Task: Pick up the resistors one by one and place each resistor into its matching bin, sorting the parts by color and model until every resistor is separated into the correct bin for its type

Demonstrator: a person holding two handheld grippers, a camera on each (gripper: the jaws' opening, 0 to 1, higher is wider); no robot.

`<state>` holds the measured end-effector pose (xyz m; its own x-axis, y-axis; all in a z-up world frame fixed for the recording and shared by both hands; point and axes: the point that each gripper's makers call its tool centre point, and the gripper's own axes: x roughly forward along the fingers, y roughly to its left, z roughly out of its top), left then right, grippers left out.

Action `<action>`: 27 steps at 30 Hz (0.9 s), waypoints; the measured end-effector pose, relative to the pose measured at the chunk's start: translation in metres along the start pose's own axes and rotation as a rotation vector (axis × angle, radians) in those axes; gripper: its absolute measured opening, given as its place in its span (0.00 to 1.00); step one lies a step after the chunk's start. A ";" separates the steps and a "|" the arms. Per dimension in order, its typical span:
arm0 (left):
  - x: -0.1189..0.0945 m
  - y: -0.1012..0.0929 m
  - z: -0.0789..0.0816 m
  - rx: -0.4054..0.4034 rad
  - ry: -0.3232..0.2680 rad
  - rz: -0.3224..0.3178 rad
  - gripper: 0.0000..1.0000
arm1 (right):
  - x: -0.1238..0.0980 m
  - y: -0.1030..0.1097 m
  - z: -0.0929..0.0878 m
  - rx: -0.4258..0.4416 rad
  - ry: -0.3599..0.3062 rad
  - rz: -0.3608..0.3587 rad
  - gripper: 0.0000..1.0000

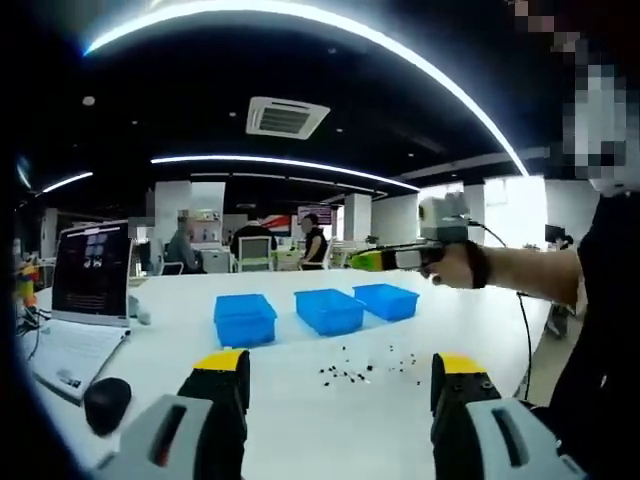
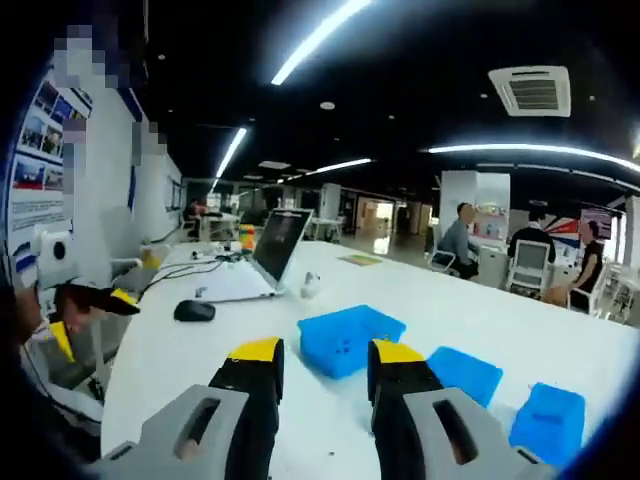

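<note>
Three blue bins stand in a row on the white table (image 1: 300, 400): left bin (image 1: 244, 318), middle bin (image 1: 329, 310), right bin (image 1: 386, 300). Small dark resistors (image 1: 365, 369) lie scattered on the table in front of them. My left gripper (image 1: 340, 378) hovers near the table's front edge, open wide and empty. A hand holds my right gripper (image 1: 385, 259) in the air beyond the bins. In the right gripper view its jaws (image 2: 326, 358) stand open with nothing between them, above the bins (image 2: 345, 340), (image 2: 465, 372), (image 2: 548, 420). The left gripper (image 2: 85, 300) shows at the far left.
An open laptop (image 1: 85, 290) and a black mouse (image 1: 105, 400) sit at the table's left end; they also appear as the laptop (image 2: 275, 245) and mouse (image 2: 194, 311). A cable (image 1: 524, 330) hangs from the right gripper. People sit at desks far behind.
</note>
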<state>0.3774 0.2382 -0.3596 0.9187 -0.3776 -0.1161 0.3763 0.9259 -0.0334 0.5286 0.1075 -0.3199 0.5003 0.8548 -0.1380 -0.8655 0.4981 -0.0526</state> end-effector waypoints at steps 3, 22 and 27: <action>0.008 -0.004 0.002 0.006 -0.003 -0.023 0.74 | -0.044 0.010 -0.016 0.033 -0.005 -0.028 0.35; 0.015 -0.018 -0.004 0.029 0.032 -0.080 0.75 | -0.197 0.030 -0.063 0.117 0.081 -0.295 0.34; 0.010 -0.018 -0.005 0.029 0.034 -0.076 0.75 | -0.180 0.036 -0.065 0.096 0.182 -0.187 0.28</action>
<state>0.3795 0.2178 -0.3652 0.8831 -0.4455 -0.1475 0.4483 0.8937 -0.0150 0.4055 -0.0377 -0.3616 0.6310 0.7110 -0.3103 -0.7481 0.6636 -0.0007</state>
